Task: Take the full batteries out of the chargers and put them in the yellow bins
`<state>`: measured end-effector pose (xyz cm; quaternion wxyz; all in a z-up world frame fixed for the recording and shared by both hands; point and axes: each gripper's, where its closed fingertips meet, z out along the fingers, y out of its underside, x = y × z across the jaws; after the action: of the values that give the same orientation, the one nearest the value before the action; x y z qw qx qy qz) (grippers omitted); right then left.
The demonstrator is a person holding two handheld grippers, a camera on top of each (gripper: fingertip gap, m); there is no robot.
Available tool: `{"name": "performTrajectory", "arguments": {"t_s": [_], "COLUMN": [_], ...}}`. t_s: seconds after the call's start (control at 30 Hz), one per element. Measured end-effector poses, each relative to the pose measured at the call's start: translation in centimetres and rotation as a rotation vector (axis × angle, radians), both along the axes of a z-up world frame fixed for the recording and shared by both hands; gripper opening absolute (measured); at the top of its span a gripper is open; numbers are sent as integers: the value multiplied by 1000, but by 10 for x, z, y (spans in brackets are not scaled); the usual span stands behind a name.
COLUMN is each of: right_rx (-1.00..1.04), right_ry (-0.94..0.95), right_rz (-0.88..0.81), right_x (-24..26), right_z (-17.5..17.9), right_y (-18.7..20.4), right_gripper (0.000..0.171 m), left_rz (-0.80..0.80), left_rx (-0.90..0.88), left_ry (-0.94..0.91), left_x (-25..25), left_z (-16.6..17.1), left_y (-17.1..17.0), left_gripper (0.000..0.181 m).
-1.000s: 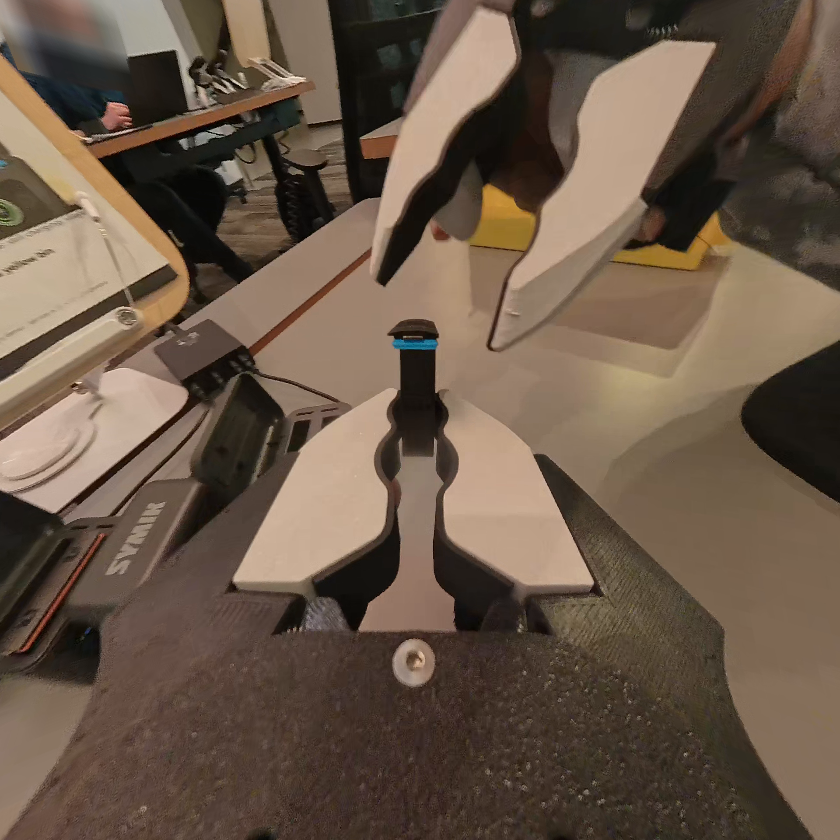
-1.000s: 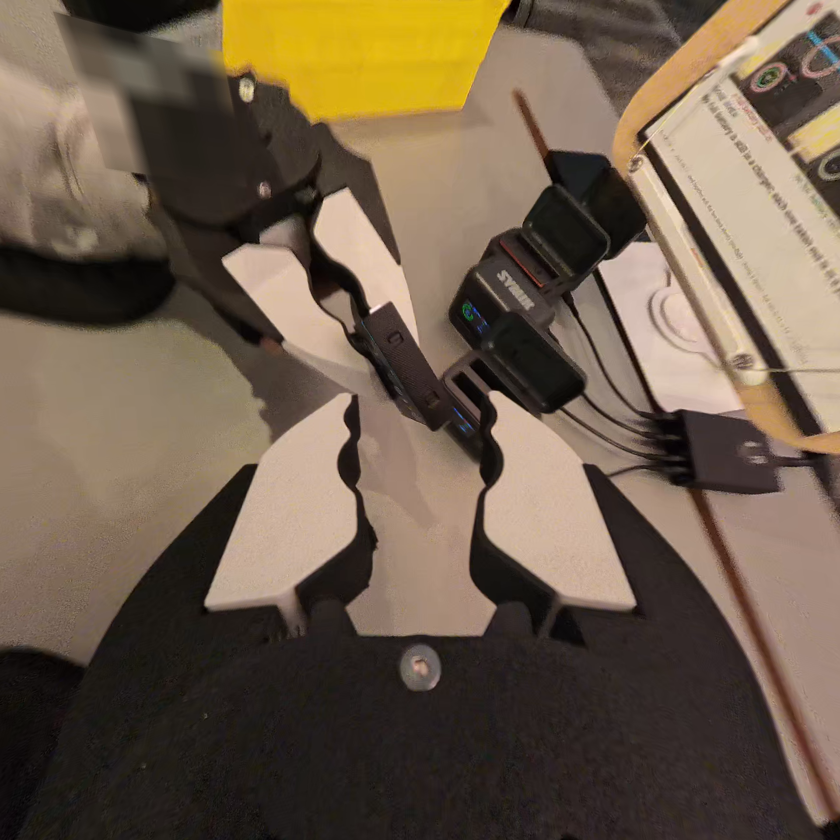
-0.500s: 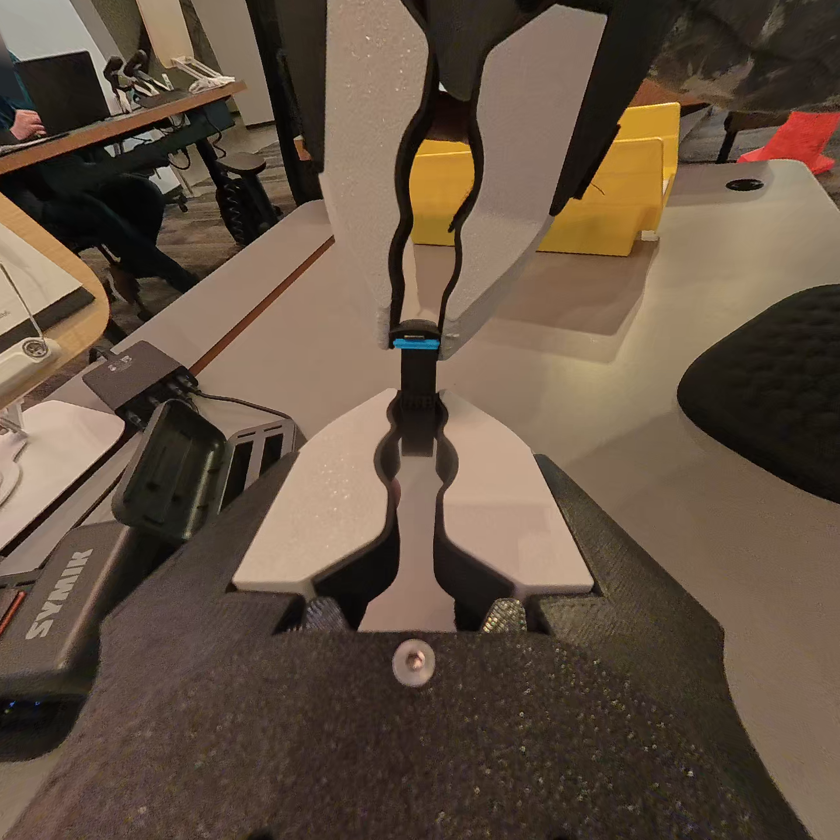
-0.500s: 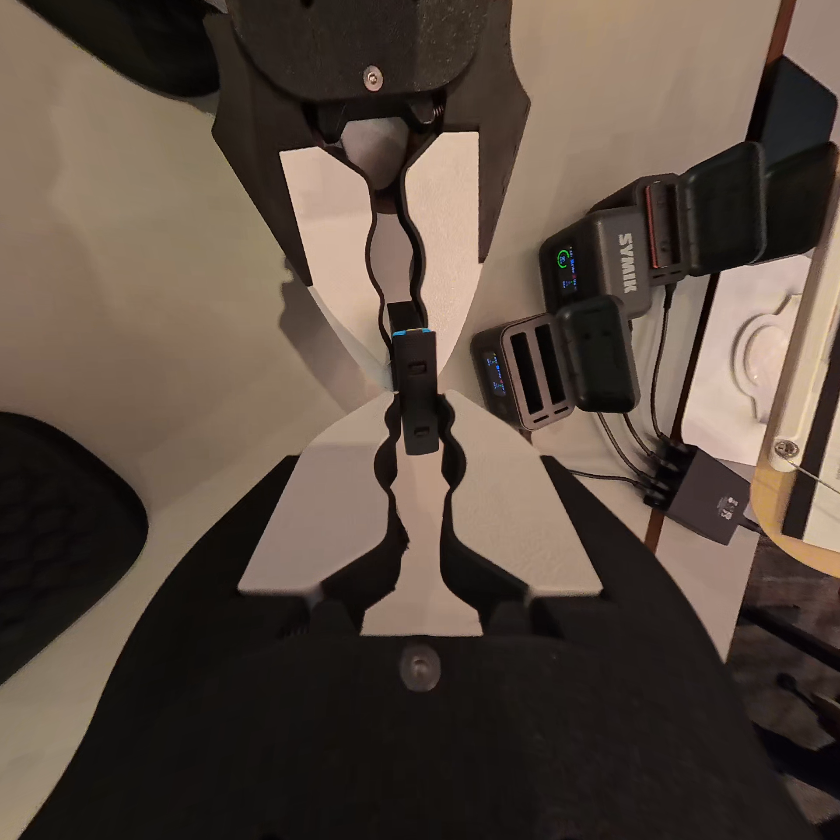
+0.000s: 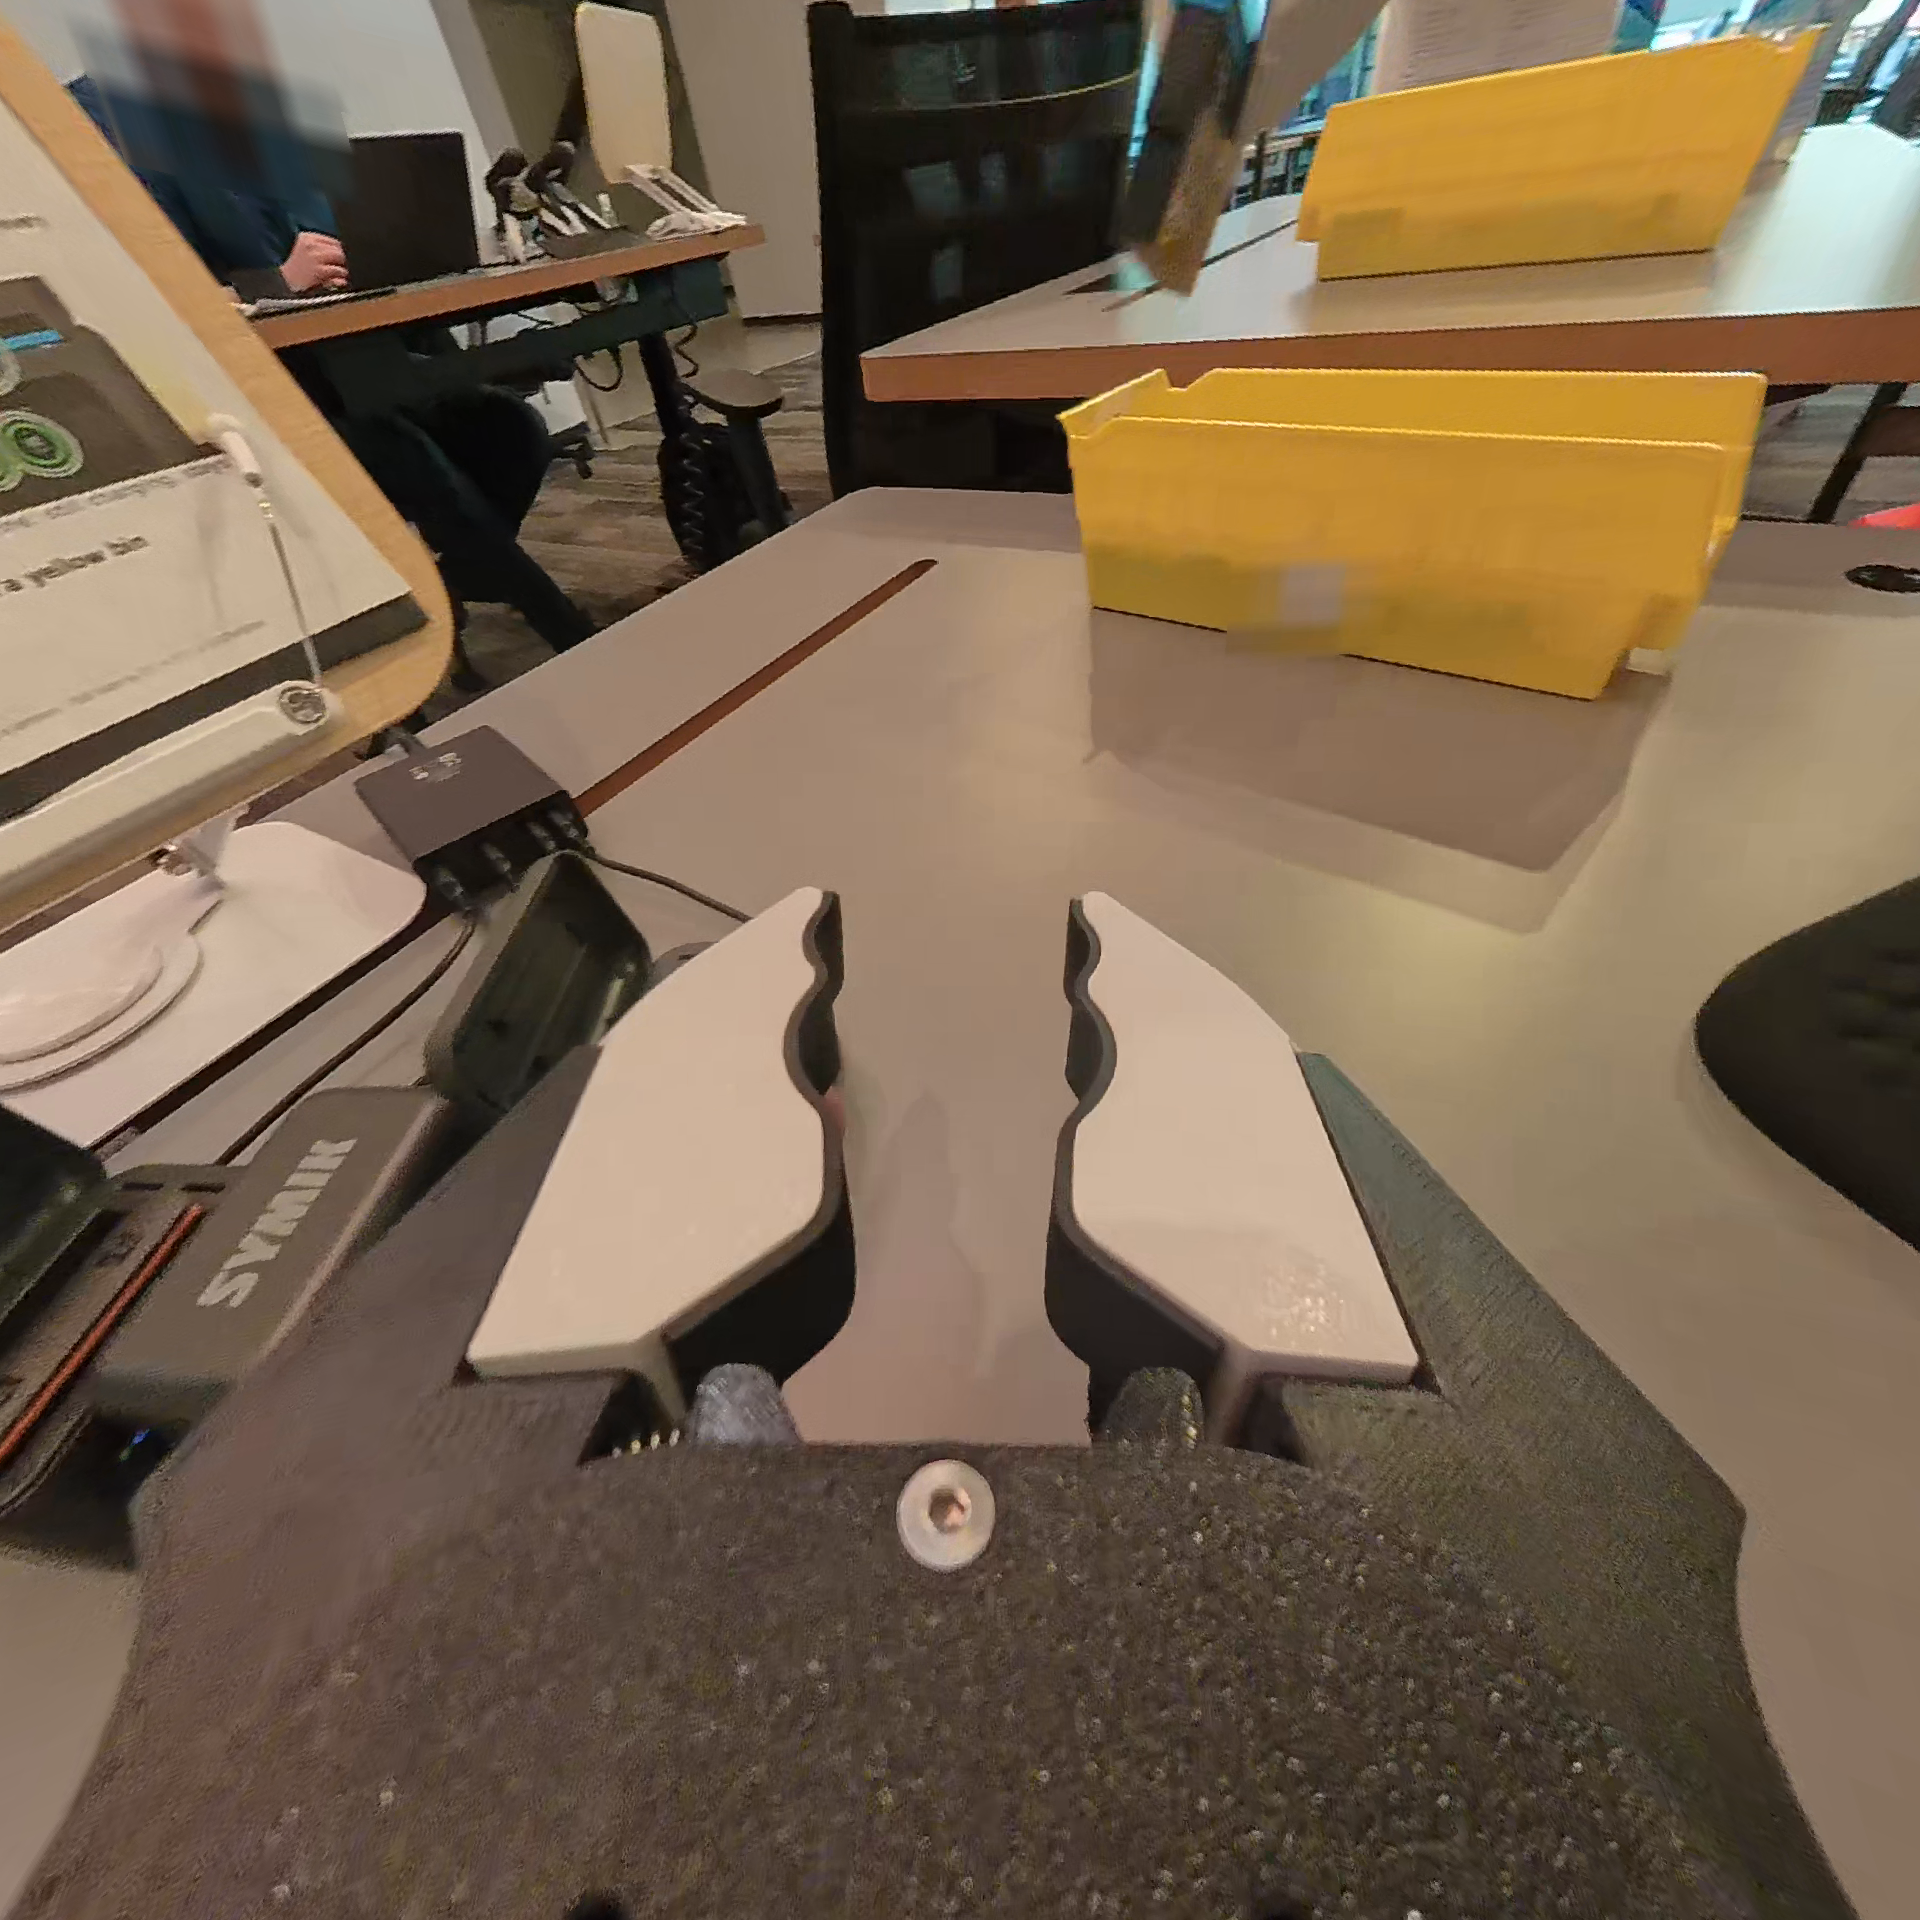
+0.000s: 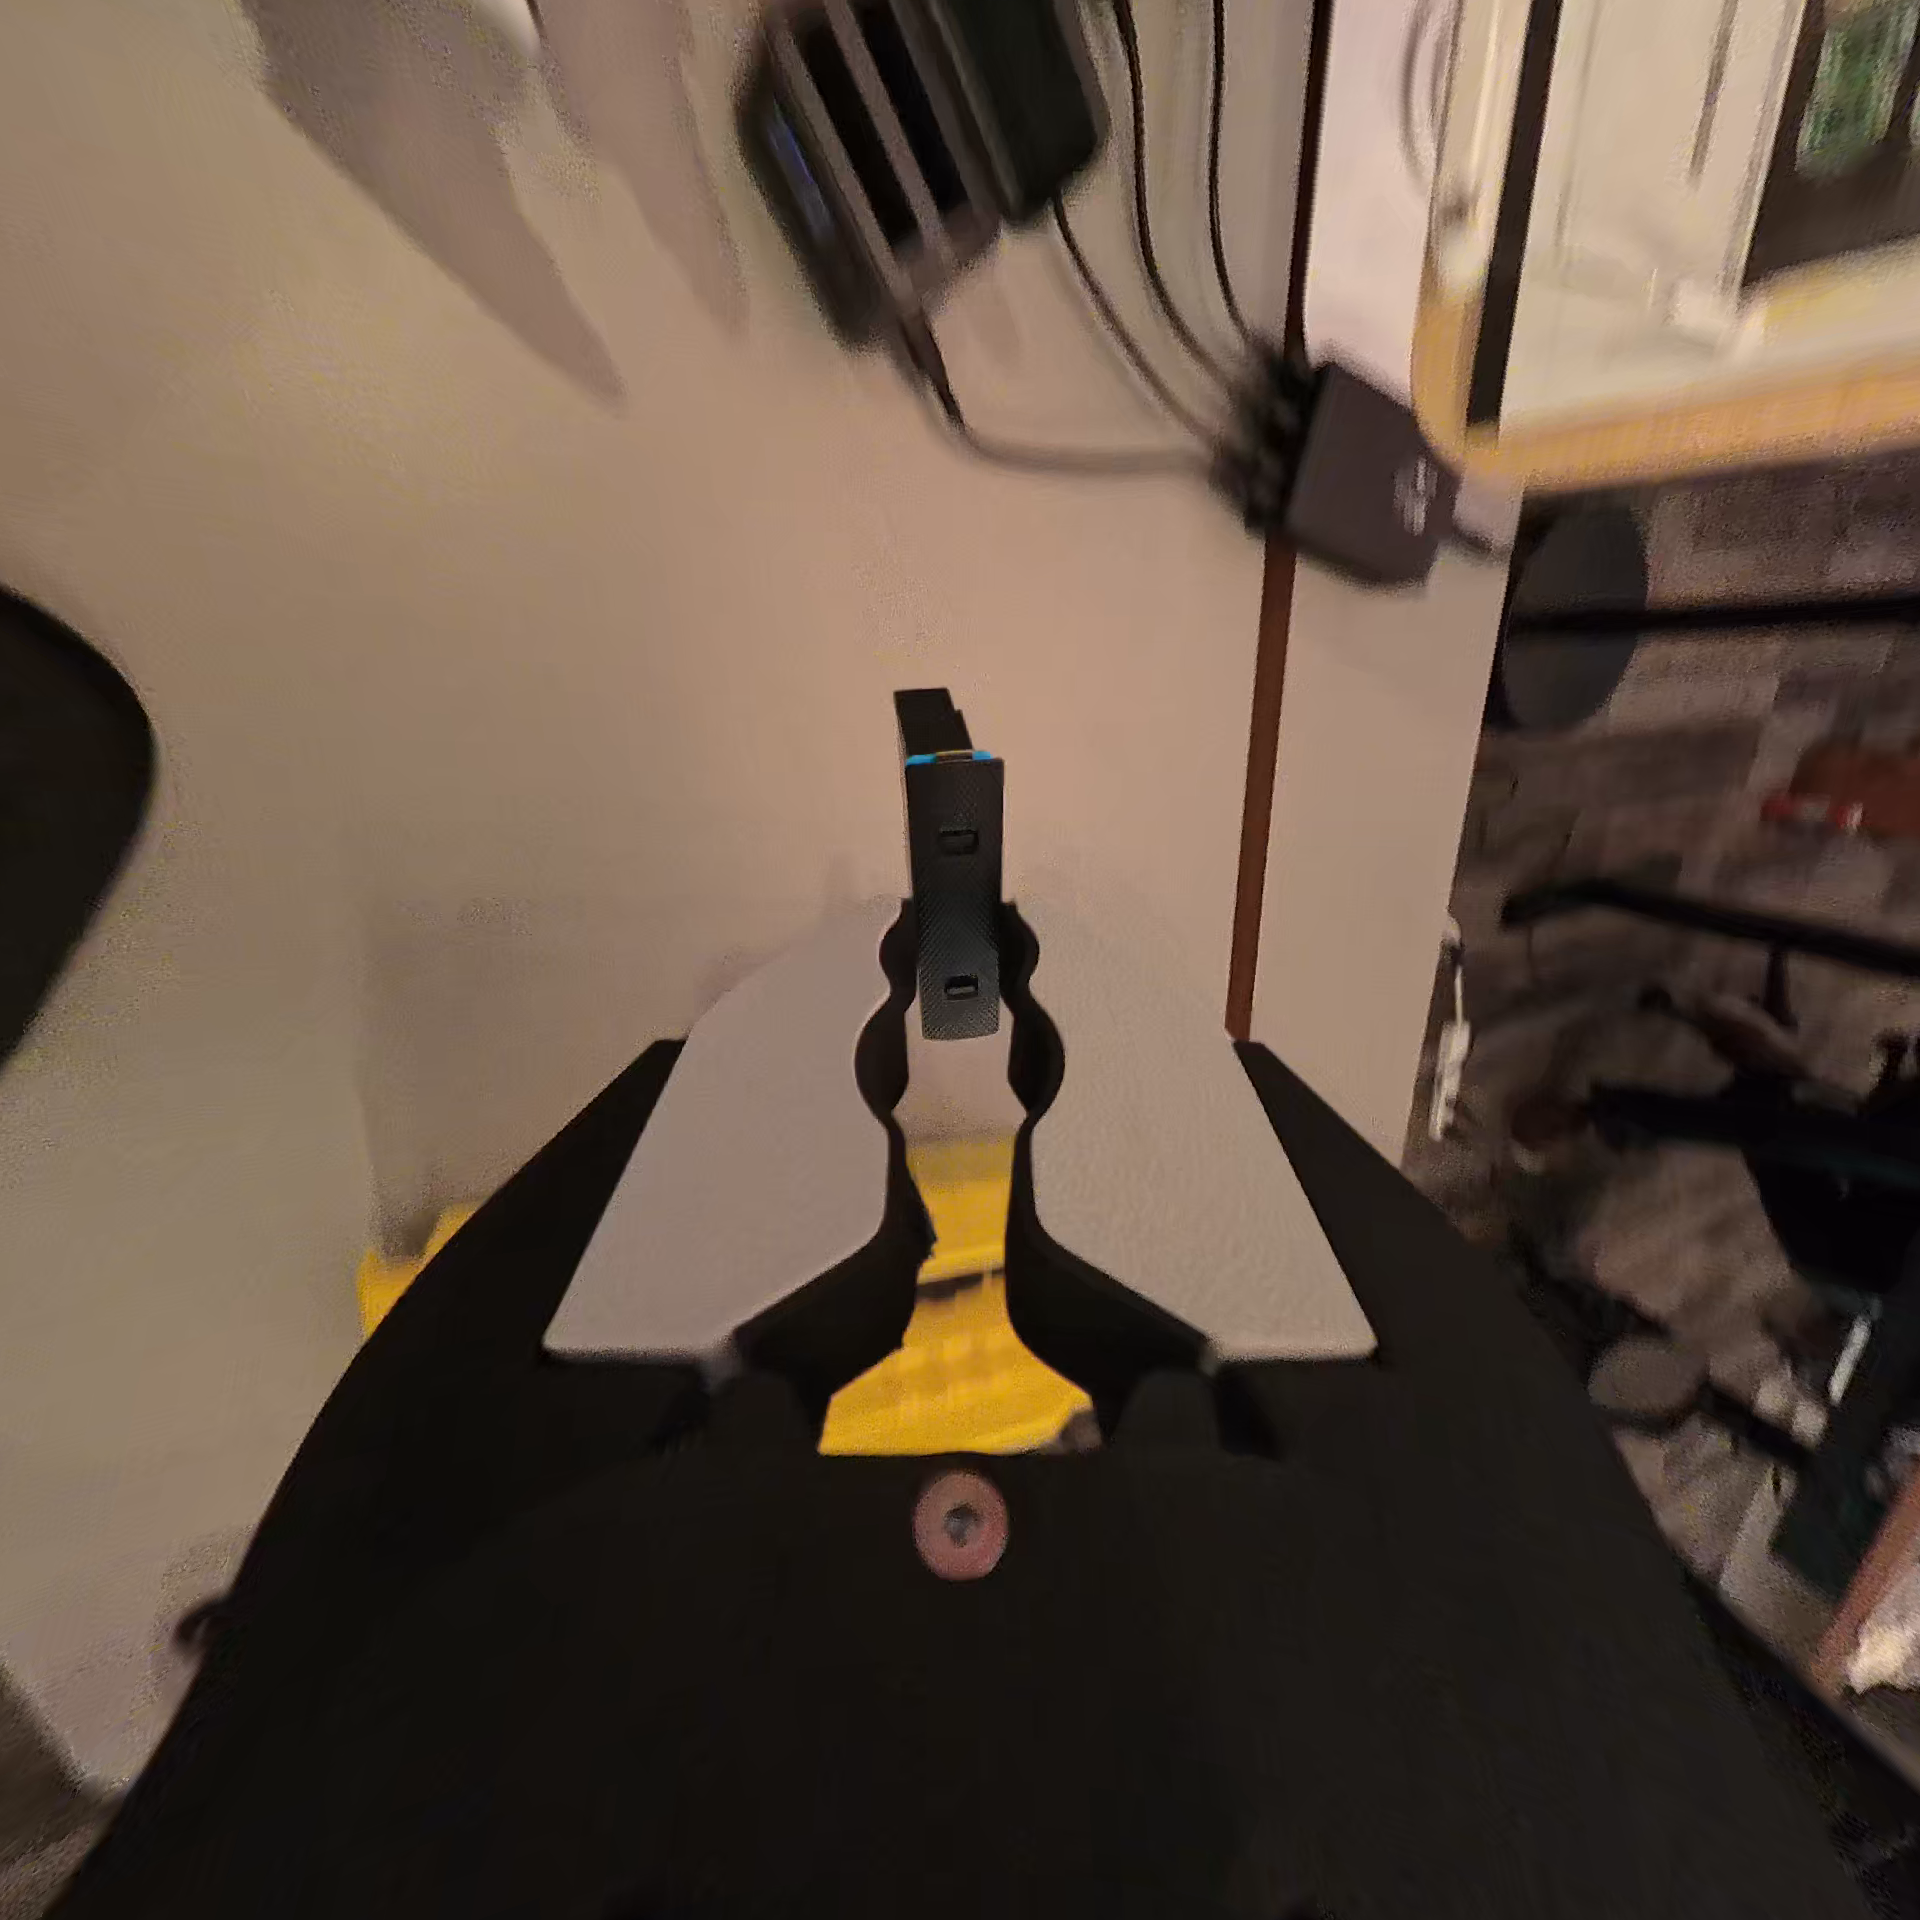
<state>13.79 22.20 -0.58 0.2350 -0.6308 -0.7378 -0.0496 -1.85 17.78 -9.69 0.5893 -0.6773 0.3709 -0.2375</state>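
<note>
Battery (image 6: 954, 904) sits clamped by its lower end between the right gripper (image 6: 958, 966) fingers at frame centre, yellow bin (image 6: 951, 1382) showing below; a shallow pinch could let it slip short. Left gripper (image 5: 948, 935) fingers stand apart, empty.

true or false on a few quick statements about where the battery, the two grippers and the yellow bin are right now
1. The right gripper is shut on the battery. True.
2. The left gripper holds a battery. False: its jaws stand open with only bare table between them.
3. The battery has a blue band near its far end. True.
4. A yellow bin stands on the table ahead of the left gripper. True.
5. The charger beside the left gripper is white. False: it is dark grey.
6. The battery lies flat on the table. False: it is held up between the right gripper's fingers.
</note>
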Motion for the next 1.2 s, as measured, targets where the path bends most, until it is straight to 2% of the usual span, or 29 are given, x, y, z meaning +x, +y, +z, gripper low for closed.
{"name": "performTrajectory", "arguments": {"t_s": [0.17,0.3,0.43,0.63,0.83,1.2], "right_rx": [-25,-117,-232,-357,-483,-475], "right_ry": [-140,-226,-283,-295,-323,-388], "right_rz": [-201,-301,-342,-347,-331,-270], "right_x": [107,176,217,233,238,236], "right_z": [-3,-31,-67,-107,-119,-148], "right_y": [16,3,-24,-59,-89,-101], "right_gripper": [14,14,14,14,14,14], "left_rz": [56,83,96,109,112,123], "left_rx": [2,5,5,-6,-8,-10], "left_ry": [-10,-5,-2,17,40,53], "left_x": [-10,-15,-17,-18,-19,-22], "left_z": [2,2,1,-6,-11,-14], "left_y": [9,13,15,18,20,22], "left_gripper": [40,38,37,36,35,35]}}
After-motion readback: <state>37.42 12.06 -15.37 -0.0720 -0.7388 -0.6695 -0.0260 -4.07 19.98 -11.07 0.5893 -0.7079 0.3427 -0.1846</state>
